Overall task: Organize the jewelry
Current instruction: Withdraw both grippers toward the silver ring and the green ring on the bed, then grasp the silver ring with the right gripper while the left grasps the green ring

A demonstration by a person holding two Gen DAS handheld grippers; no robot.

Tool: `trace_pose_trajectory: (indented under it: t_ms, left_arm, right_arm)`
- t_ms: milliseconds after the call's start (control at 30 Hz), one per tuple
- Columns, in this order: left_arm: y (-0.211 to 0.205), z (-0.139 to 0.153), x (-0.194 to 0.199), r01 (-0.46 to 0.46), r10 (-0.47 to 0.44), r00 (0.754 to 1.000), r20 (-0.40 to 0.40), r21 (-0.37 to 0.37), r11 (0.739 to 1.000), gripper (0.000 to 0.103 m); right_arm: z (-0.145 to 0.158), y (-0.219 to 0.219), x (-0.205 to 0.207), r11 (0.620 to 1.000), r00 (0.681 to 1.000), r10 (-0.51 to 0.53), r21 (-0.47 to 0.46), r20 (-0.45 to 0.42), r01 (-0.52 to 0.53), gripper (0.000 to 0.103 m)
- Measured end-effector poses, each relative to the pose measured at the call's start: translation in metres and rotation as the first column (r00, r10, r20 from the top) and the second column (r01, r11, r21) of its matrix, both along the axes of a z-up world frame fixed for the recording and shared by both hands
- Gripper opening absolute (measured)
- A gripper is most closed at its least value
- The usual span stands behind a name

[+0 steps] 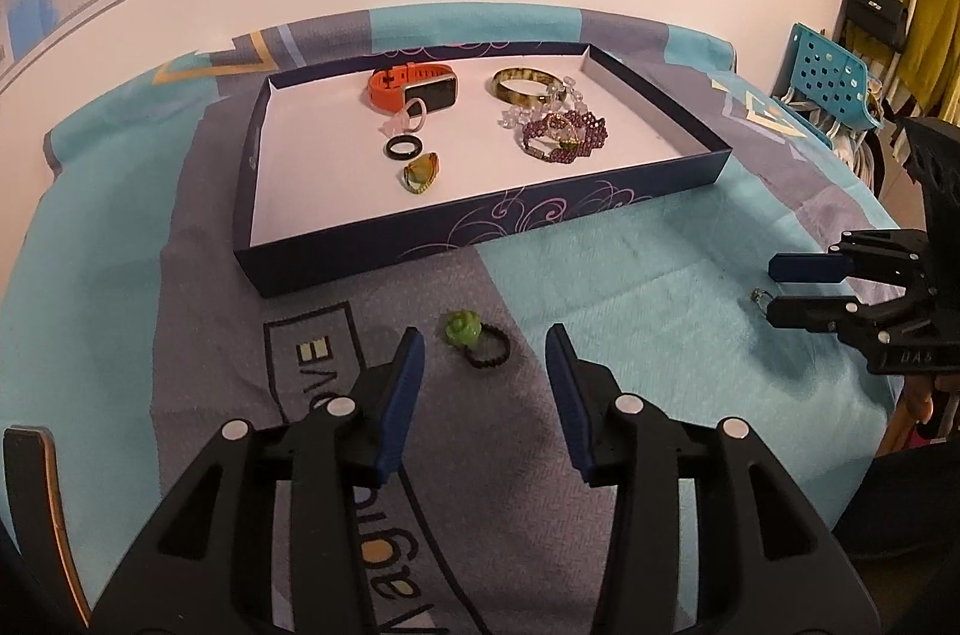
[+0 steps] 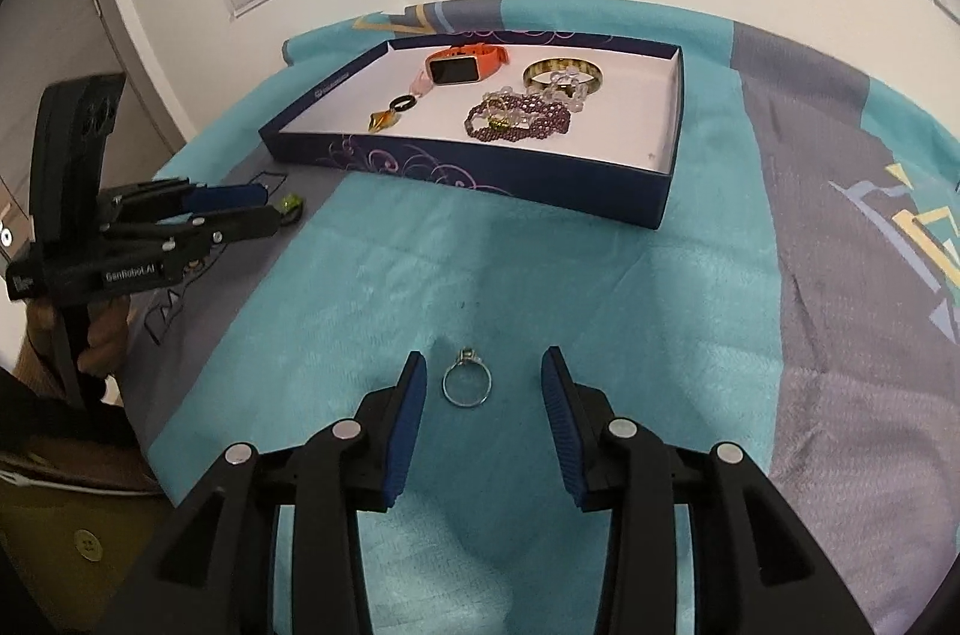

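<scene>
Jaws of the left gripper (image 1: pixel 486 353) are held apart around a green-flowered ring (image 1: pixel 474 338) (untouched, on the cloth). The right gripper (image 2: pixel 483 383) is likewise parted around a silver ring (image 2: pixel 467 383), near the tray (image 2: pixel 480 170).

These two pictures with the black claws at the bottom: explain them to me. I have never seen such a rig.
A person holds a two-finger grasping tool in each hand, and each tool carries a wide-angle camera that looks along its fingers. One picture is from the left gripper, the other from the right gripper; each also sees the other tool at its edge.

On a teal and grey cloth sits a shallow navy box with jewelry already in it: an orange watch, bangles, beads and rings.

Nothing is held. The left jaws stand open around a green flower ring, the right jaws open around a silver ring; both lie on the cloth.
</scene>
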State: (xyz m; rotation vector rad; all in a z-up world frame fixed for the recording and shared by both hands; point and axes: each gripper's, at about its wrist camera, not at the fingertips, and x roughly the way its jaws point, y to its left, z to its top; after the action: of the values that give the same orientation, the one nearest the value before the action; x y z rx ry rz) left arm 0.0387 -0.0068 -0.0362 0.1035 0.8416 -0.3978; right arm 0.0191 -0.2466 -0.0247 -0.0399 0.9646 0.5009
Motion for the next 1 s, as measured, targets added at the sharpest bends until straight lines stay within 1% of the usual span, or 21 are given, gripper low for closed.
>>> trace_pose_trajectory:
  t_ms: [100, 267, 367, 467, 500, 567, 600, 633, 700, 800, 1000]
  left_arm:
    - [-0.001, -0.001, 0.001, -0.003, 0.003, 1.000, -0.007, 0.001, 1.000, 0.042]
    - [-0.002, -0.005, 0.003, -0.011, 0.011, 1.000, -0.025, 0.007, 1.000, 0.042]
    - [-0.003, -0.006, 0.005, -0.011, 0.011, 0.999, -0.031, 0.005, 1.000, 0.041]
    - [-0.004, -0.007, 0.008, -0.015, 0.015, 0.999, -0.037, 0.011, 1.000, 0.040]
    - [-0.005, -0.007, 0.009, -0.016, 0.017, 0.999, -0.039, 0.013, 1.000, 0.040]
    - [-0.006, -0.007, 0.010, -0.018, 0.019, 0.999, -0.042, 0.014, 1.000, 0.040]
    - [-0.006, -0.007, 0.010, -0.019, 0.020, 0.999, -0.041, 0.015, 1.000, 0.040]
    - [-0.007, -0.007, 0.010, -0.019, 0.020, 0.999, -0.041, 0.015, 1.000, 0.040]
    - [-0.008, -0.007, 0.010, -0.021, 0.022, 0.999, -0.040, 0.015, 1.000, 0.033]
    - [-0.009, -0.007, 0.010, -0.036, 0.037, 0.999, -0.034, 0.034, 0.999, 0.025]
    - [-0.008, -0.007, 0.010, -0.043, 0.045, 0.999, -0.031, 0.035, 0.998, 0.023]
  right_arm:
    - [0.000, 0.003, -0.001, 1.000, 1.000, 0.004, -0.017, 0.012, -0.004, 0.038]
    - [-0.002, 0.014, -0.005, 0.995, 0.998, 0.025, -0.094, 0.055, -0.019, 0.038]
    - [-0.002, 0.015, -0.007, 0.995, 0.998, 0.022, -0.100, 0.063, -0.016, 0.036]
    - [-0.002, 0.016, -0.008, 0.995, 0.997, 0.027, -0.097, 0.068, -0.020, 0.029]
    - [-0.002, 0.017, -0.008, 0.995, 0.997, 0.032, -0.095, 0.068, -0.025, 0.025]
    - [-0.002, 0.019, -0.010, 0.995, 0.997, 0.041, -0.095, 0.072, -0.034, 0.021]
    - [-0.002, 0.020, -0.010, 0.995, 0.996, 0.046, -0.089, 0.070, -0.040, 0.017]
    - [-0.002, 0.020, -0.010, 0.996, 0.997, 0.049, -0.081, 0.067, -0.044, 0.016]
    - [-0.002, 0.020, -0.010, 0.996, 0.997, 0.048, -0.077, 0.067, -0.042, 0.016]
    - [-0.003, 0.020, -0.010, 0.997, 0.997, 0.041, -0.066, 0.065, -0.037, 0.016]
    - [-0.003, 0.020, -0.007, 0.999, 0.998, 0.028, -0.047, 0.059, -0.025, 0.016]
